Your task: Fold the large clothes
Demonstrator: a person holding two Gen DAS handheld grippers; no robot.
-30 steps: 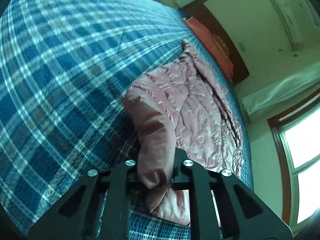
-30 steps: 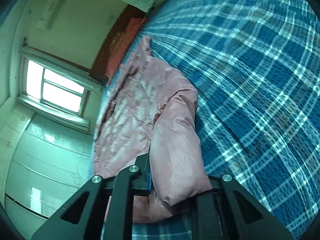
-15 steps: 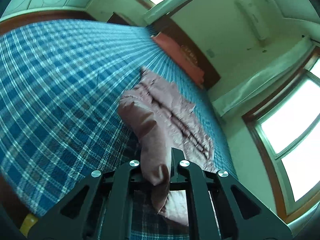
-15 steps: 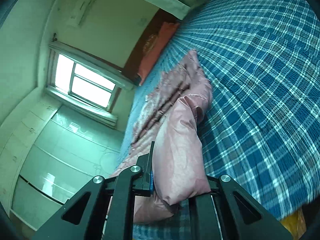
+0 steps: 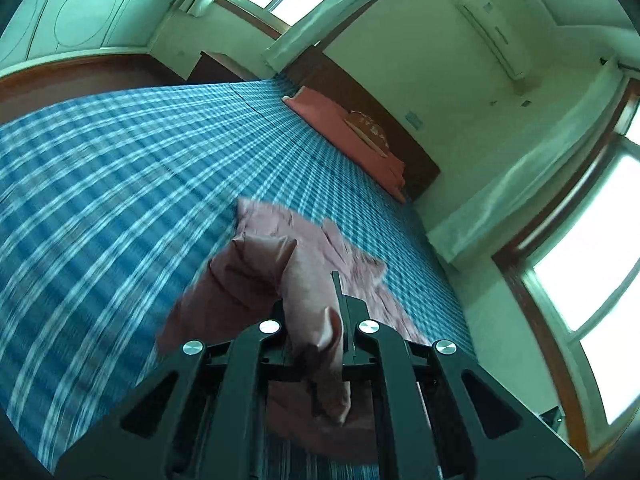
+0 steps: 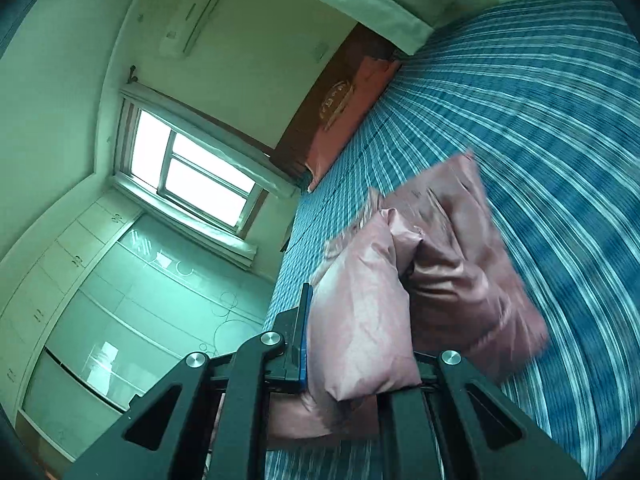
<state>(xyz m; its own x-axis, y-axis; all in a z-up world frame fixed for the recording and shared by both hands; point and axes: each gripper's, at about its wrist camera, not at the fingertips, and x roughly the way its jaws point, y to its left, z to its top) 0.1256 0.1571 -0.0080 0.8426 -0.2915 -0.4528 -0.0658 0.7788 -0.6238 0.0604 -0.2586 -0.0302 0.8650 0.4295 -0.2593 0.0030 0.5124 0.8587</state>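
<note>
A pink padded jacket (image 5: 280,264) is lifted off the blue plaid bed (image 5: 120,184). My left gripper (image 5: 314,320) is shut on one puffy edge of it, and the rest of the jacket hangs folded ahead and below. In the right wrist view my right gripper (image 6: 356,332) is shut on another thick edge of the jacket (image 6: 452,264), which bunches to the right above the bed (image 6: 540,120). Both views are blurred by motion. The lower part of the jacket is hidden behind the gripper bodies.
An orange-red pillow (image 5: 348,132) lies against the dark wooden headboard (image 5: 400,140) at the far end of the bed. A window (image 6: 192,176) and a pale wardrobe (image 6: 100,320) stand beside the bed. An air conditioner (image 5: 496,36) hangs on the wall.
Both grippers have risen and tilted up with the jacket. It has left the bed and bunched into a fold. More of the room now shows.
</note>
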